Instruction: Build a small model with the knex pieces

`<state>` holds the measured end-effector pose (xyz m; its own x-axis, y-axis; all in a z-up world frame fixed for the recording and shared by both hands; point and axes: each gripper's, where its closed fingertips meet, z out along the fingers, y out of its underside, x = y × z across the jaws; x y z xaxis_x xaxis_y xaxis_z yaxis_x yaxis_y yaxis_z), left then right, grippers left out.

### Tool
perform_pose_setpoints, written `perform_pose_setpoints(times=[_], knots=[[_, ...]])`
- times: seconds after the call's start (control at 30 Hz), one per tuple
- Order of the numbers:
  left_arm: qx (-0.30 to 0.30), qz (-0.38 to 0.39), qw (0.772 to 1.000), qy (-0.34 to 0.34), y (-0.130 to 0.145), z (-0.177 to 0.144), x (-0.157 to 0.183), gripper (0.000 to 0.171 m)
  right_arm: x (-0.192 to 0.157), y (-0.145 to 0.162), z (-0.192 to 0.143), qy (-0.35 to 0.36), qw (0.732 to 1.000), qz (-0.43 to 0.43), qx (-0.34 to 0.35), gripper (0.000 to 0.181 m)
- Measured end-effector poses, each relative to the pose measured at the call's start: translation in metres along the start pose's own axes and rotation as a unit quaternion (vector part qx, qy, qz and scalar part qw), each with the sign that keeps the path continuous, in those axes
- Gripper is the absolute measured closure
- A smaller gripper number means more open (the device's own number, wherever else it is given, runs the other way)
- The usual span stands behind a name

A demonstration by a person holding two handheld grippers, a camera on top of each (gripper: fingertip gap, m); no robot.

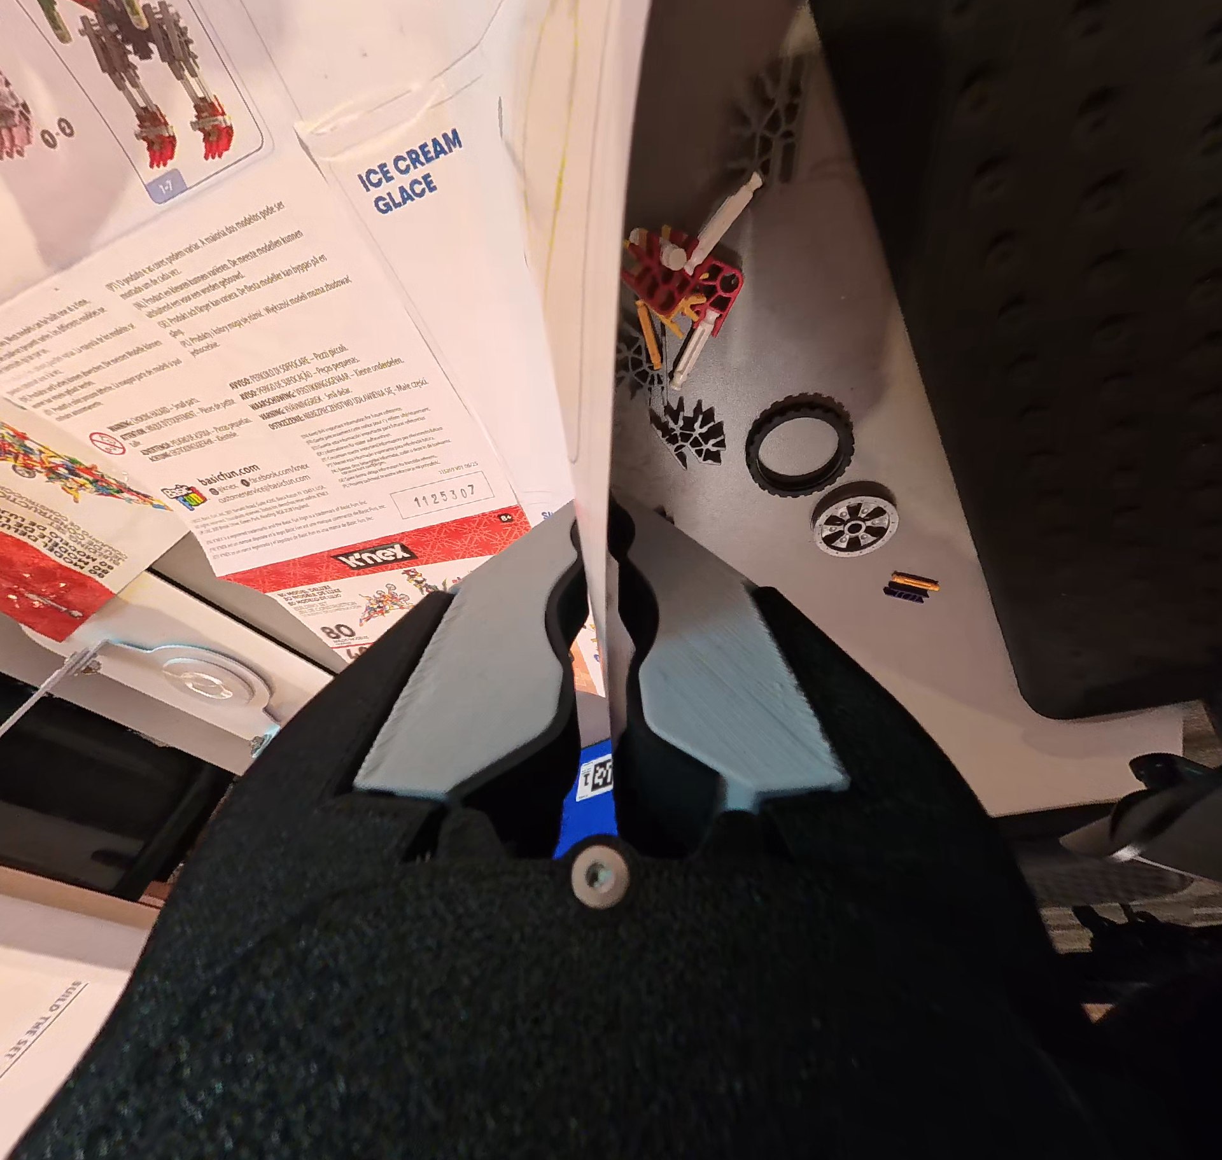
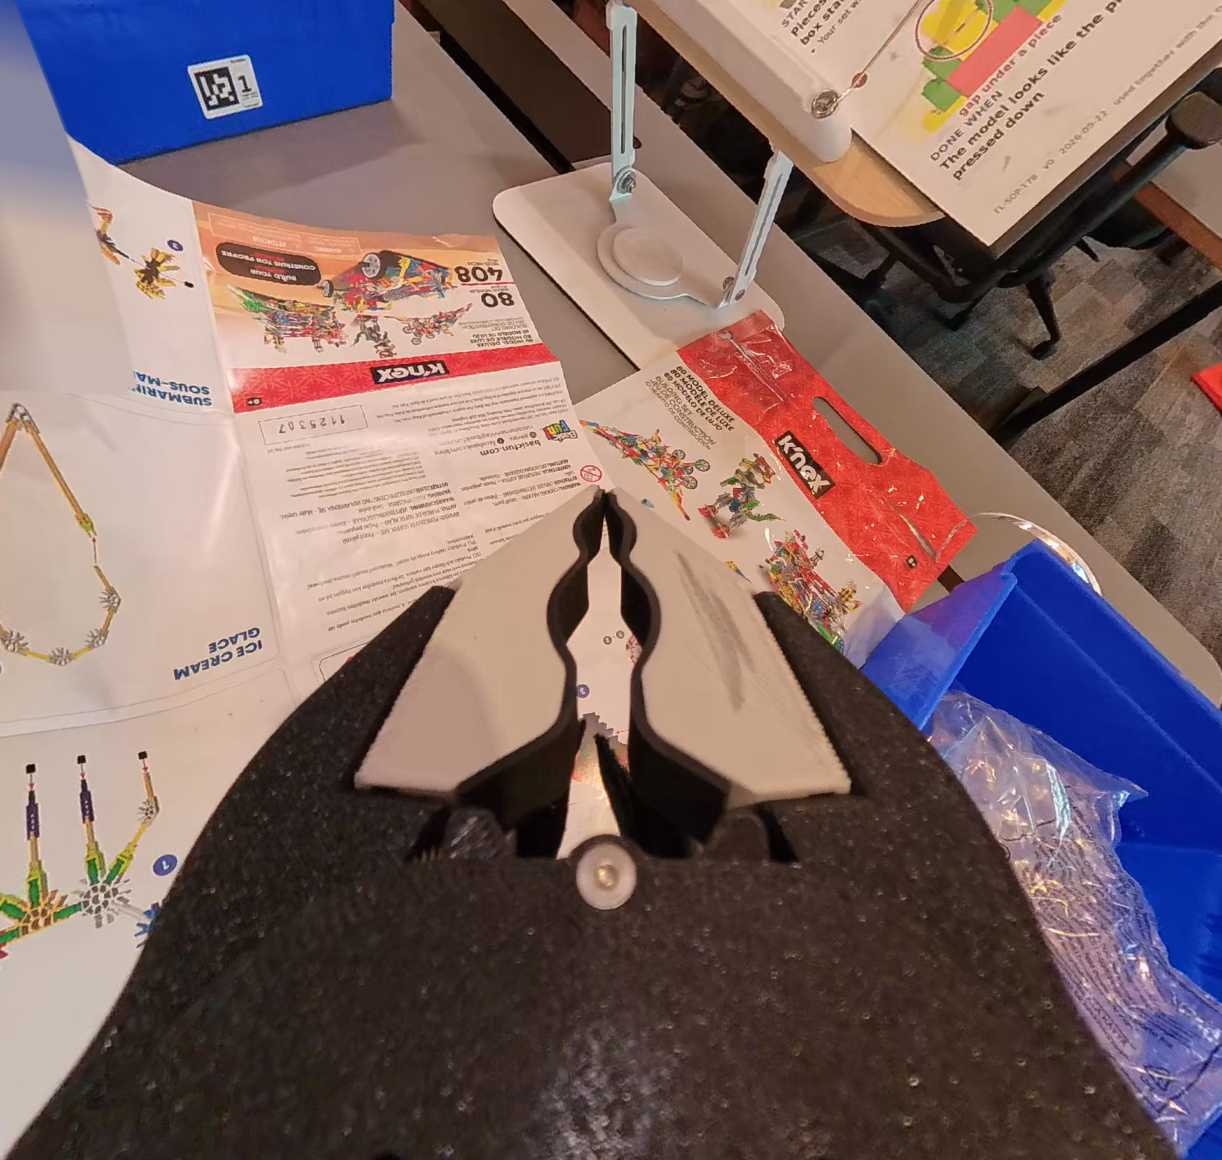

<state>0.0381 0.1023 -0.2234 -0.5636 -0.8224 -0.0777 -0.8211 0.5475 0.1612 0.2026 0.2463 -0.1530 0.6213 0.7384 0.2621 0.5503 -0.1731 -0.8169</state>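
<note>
My left gripper [image 1: 598, 520] is shut on the edge of a large white printed instruction sheet [image 1: 410, 269], which stands up between its fingers and fills the left half of the view. In the right wrist view the same sheet [image 2: 370, 500] lies mostly flat on the grey table [image 2: 463, 156]. My right gripper [image 2: 603, 500] is shut with its tips at the sheet's right edge, and paper shows between its pads.
On the table [image 1: 826, 665] lie a red connector cluster with white rods [image 1: 688, 282], a black tyre [image 1: 799, 446], a wheel hub [image 1: 855, 528] and a black chair [image 1: 1058, 269]. A blue box [image 2: 198, 24], a printed red bag [image 2: 826, 454], a stand [image 2: 635, 255] and a blue bin [image 2: 1091, 665] surround the sheet. The grippers' ends are close to 25 cm from one another.
</note>
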Motion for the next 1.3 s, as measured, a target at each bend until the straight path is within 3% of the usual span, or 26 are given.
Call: perform_pose_setpoints(times=[0.33,0.43,0.57,0.73,0.9,1.1,1.3], knots=[[0.005,0.005,1.000,-0.007,0.000,-0.005,-0.006,0.171,0.008,0.001,-0.002,0.001,1.000,0.018,0.003,0.181],[0.009,0.002,1.000,-0.010,0.000,-0.008,-0.008,0.171,-0.030,0.026,0.009,-0.099,0.993,-0.002,-0.063,0.181],[0.013,0.004,1.000,-0.006,-0.002,-0.007,-0.006,0.171,-0.083,0.071,0.023,-0.177,0.966,-0.093,-0.164,0.181],[0.005,0.019,1.000,-0.005,-0.007,0.002,0.003,0.171,-0.112,0.105,0.030,-0.223,0.940,-0.129,-0.225,0.181],[0.014,0.024,1.000,-0.013,-0.011,0.001,0.004,0.171,-0.117,0.124,0.034,-0.227,0.928,-0.151,-0.255,0.181],[0.029,-0.009,0.999,-0.028,-0.004,-0.007,-0.016,0.171,-0.118,0.124,0.034,-0.232,0.929,-0.135,-0.253,0.181],[0.002,0.061,0.998,-0.007,-0.032,0.016,0.035,0.171,-0.118,0.124,0.034,-0.226,0.929,-0.152,-0.252,0.181]])
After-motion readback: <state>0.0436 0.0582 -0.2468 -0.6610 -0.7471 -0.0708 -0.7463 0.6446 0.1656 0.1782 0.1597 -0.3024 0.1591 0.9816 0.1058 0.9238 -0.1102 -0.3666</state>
